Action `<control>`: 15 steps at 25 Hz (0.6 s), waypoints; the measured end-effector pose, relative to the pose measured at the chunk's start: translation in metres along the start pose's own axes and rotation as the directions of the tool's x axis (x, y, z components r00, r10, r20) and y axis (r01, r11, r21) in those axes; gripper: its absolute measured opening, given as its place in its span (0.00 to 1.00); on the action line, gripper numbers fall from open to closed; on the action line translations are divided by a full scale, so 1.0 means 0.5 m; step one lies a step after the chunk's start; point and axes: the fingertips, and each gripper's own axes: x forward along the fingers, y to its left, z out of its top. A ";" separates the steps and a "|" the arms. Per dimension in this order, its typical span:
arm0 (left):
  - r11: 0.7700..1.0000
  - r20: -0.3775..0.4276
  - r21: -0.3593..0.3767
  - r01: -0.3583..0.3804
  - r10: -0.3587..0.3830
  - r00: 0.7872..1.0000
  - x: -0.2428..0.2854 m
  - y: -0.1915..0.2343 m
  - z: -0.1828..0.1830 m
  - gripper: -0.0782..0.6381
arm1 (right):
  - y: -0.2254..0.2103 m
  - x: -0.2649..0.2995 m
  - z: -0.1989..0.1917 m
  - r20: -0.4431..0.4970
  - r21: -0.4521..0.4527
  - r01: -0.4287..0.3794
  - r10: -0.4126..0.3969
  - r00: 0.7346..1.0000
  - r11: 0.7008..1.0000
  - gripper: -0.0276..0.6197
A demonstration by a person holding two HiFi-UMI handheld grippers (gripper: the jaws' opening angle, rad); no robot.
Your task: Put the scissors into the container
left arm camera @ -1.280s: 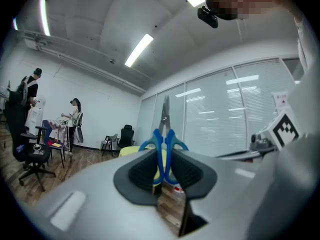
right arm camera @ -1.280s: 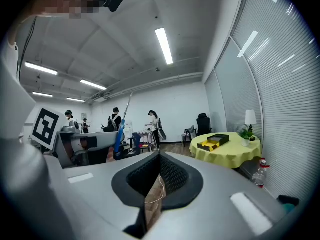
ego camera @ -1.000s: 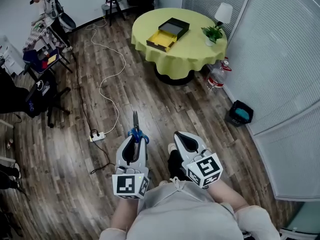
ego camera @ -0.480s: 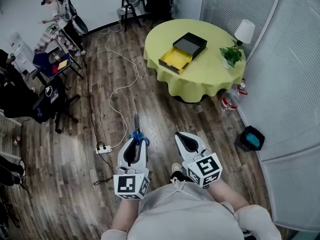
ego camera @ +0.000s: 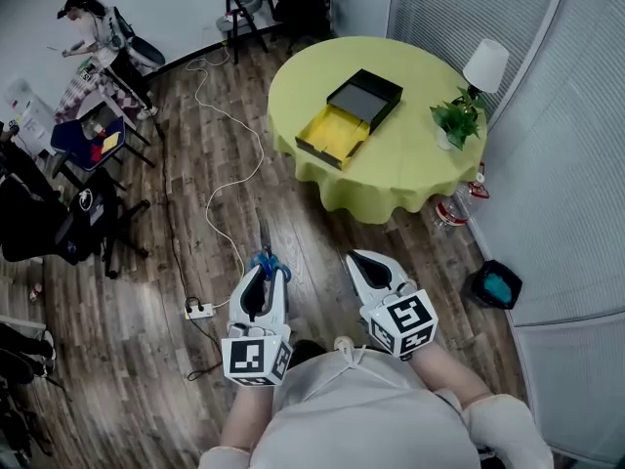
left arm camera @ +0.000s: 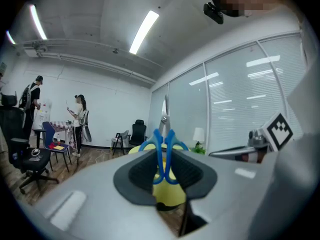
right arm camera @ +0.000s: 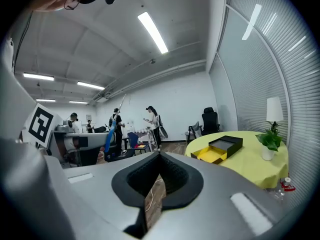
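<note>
My left gripper (ego camera: 262, 274) is shut on the blue handles of the scissors (ego camera: 264, 258), whose blades point forward toward the table. In the left gripper view the scissors (left arm camera: 163, 149) stand upright between the pads. My right gripper (ego camera: 363, 262) hangs beside it, shut, with nothing in it (right arm camera: 157, 156). The container (ego camera: 335, 135), a black box with a yellow inside, lies on the round yellow-green table (ego camera: 410, 179) ahead, still some way off. A second black box (ego camera: 365, 99) lies against it. From the right gripper view the container (right arm camera: 212, 155) is at right and the scissors (right arm camera: 112, 129) at left.
A white lamp (ego camera: 485, 66) and a potted plant (ego camera: 457, 120) stand on the table's right side. A power strip (ego camera: 198, 310) with a long white cable lies on the wood floor at left. A water bottle (ego camera: 451, 213) and a bin (ego camera: 496, 286) stand by the blinds.
Both grippers have been carried forward over the floor, and the table now lies closer. The scissors stay gripped in the left gripper.
</note>
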 end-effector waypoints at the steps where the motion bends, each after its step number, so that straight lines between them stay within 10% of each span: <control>1: 1.000 -0.004 0.001 0.010 -0.010 1.000 0.021 -0.002 -0.004 0.23 | -0.017 0.010 -0.003 -0.006 0.004 0.009 -0.009 1.000 1.000 0.04; 15: 0.976 -0.028 0.002 0.217 -0.217 0.976 0.365 0.125 0.003 0.23 | -0.213 0.252 0.018 -0.041 0.070 0.247 -0.245 0.969 0.966 0.04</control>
